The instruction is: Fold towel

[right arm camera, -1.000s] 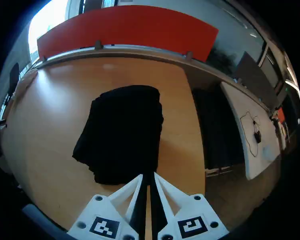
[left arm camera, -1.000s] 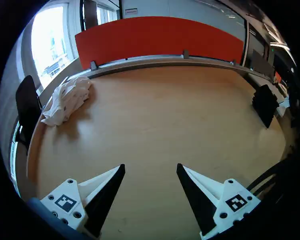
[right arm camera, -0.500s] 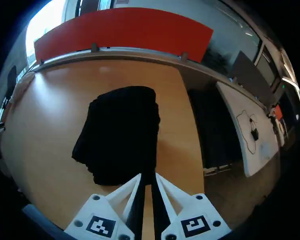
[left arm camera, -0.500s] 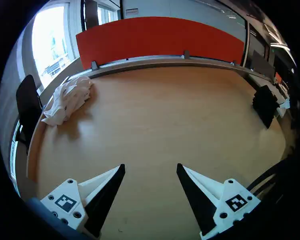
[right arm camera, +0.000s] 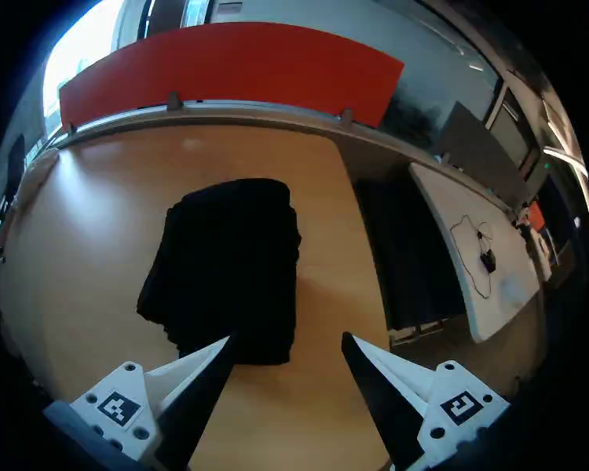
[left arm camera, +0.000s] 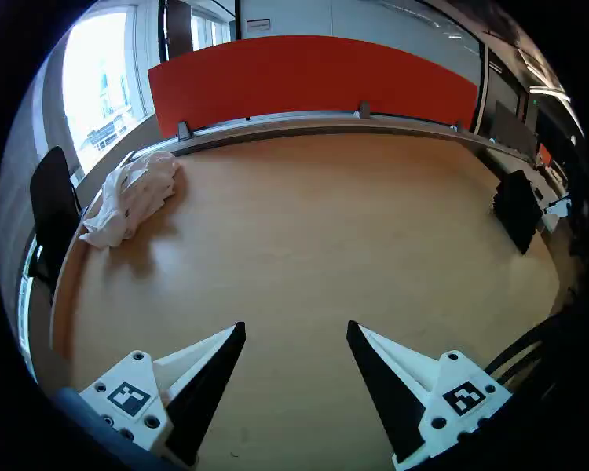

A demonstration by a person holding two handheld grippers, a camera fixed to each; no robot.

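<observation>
Wooden desk (right arm camera: 82, 235), black towel (right arm camera: 224, 267) folded flat, near edge at the tips of right gripper (right arm camera: 287, 338); right and left gripper (left arm camera: 294, 325) both spread wide, empty.

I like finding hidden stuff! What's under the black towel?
The black towel lies flat on the wooden table, and the tabletop shows beside its edges. Anything tucked beneath it is covered by the cloth and cannot be seen.

Matt black cloth towel (right arm camera: 224, 271) lies on smooth, faintly glossy wood-look table (right arm camera: 82, 235).
</observation>
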